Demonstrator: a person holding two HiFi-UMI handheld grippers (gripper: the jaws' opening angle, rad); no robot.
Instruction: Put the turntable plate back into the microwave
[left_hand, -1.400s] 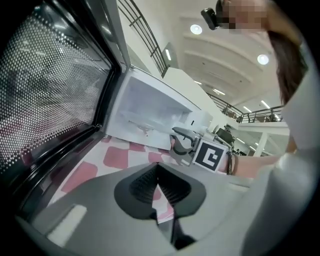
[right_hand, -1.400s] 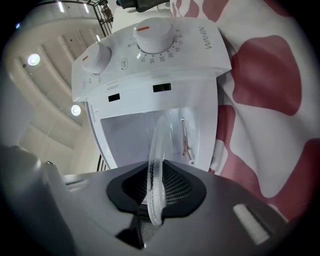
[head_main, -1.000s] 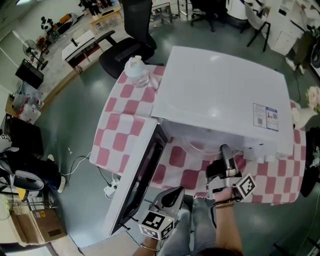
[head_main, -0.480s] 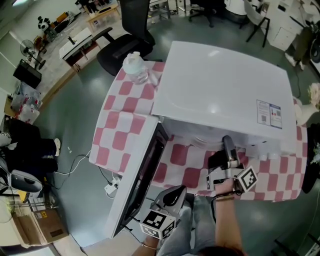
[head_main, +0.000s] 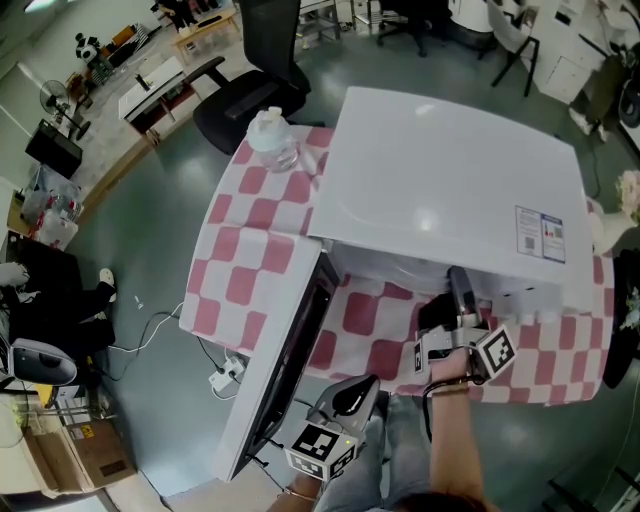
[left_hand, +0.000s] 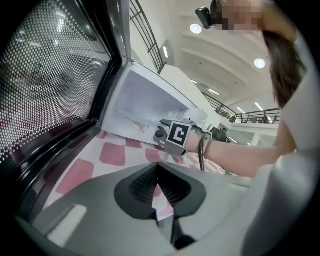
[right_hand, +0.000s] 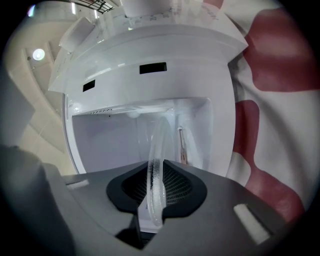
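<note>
The white microwave (head_main: 440, 180) stands on a red-and-white checked table, its door (head_main: 285, 370) swung open to the left. My right gripper (head_main: 456, 283) reaches level into the cavity mouth. In the right gripper view it (right_hand: 156, 187) is shut on the rim of the clear glass turntable plate (right_hand: 158, 160), which shows edge-on and extends into the white cavity (right_hand: 125, 140). My left gripper (head_main: 352, 392) hangs low in front of the table, shut with nothing in it. From the left gripper view (left_hand: 159, 185) I see the open cavity (left_hand: 145, 107) and the right gripper's marker cube (left_hand: 179, 136).
The open door (left_hand: 55, 90) stands close on the left of both grippers. A clear plastic bottle (head_main: 272, 138) sits at the table's far left corner. A black office chair (head_main: 255, 90) stands behind the table, and a power strip (head_main: 228, 375) lies on the floor.
My right gripper has edged a little further into the cavity mouth with the plate in it. The left gripper has stayed where it was.
</note>
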